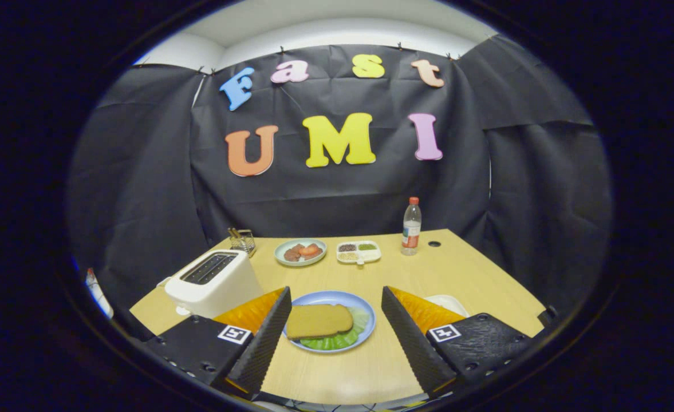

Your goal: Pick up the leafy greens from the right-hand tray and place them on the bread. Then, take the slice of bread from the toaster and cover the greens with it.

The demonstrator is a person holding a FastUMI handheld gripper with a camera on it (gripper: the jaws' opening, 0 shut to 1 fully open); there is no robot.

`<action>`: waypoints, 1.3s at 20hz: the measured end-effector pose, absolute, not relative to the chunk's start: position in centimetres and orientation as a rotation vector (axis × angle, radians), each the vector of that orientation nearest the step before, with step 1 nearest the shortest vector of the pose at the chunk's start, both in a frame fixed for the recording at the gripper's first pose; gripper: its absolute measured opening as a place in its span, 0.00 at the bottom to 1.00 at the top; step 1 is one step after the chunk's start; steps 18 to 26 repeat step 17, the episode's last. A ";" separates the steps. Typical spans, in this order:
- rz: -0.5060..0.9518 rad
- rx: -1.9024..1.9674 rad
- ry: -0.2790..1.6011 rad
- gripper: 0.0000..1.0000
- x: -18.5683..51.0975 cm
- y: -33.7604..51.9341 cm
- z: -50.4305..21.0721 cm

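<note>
A blue plate (pixel 365 312) lies on the wooden table, between my two fingers and just ahead of them. On it a brown slice of bread (pixel 318 320) rests on top of leafy greens (pixel 337 341), which stick out along its near and right sides. My gripper (pixel 334 332) is open, with nothing between the fingers, raised above the table. The white toaster (pixel 213 281) stands to the left beyond my left finger; its dark slots face up. A white tray (pixel 448 301) peeks out behind my right finger.
Farther back sit a pale green plate (pixel 285 258) with red and brown food, a white divided dish (pixel 359 252) of condiments, a plastic bottle (pixel 411 226) with a red cap and a small wire holder (pixel 244 239). A round hole (pixel 434 244) marks the tabletop.
</note>
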State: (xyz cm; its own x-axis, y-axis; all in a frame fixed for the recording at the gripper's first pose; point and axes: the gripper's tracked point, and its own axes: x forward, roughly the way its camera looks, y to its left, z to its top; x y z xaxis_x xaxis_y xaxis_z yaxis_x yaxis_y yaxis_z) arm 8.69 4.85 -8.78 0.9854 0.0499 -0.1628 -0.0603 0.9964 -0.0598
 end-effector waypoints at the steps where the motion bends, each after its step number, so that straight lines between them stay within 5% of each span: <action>1: 0.061 -0.082 0.138 0.97 7.5 5.1 -8.5; 12: 0.022 -0.111 0.000 0.95 -0.7 6.5 -8.8; 26: -0.046 -0.116 -0.017 0.95 -2.1 4.9 -8.5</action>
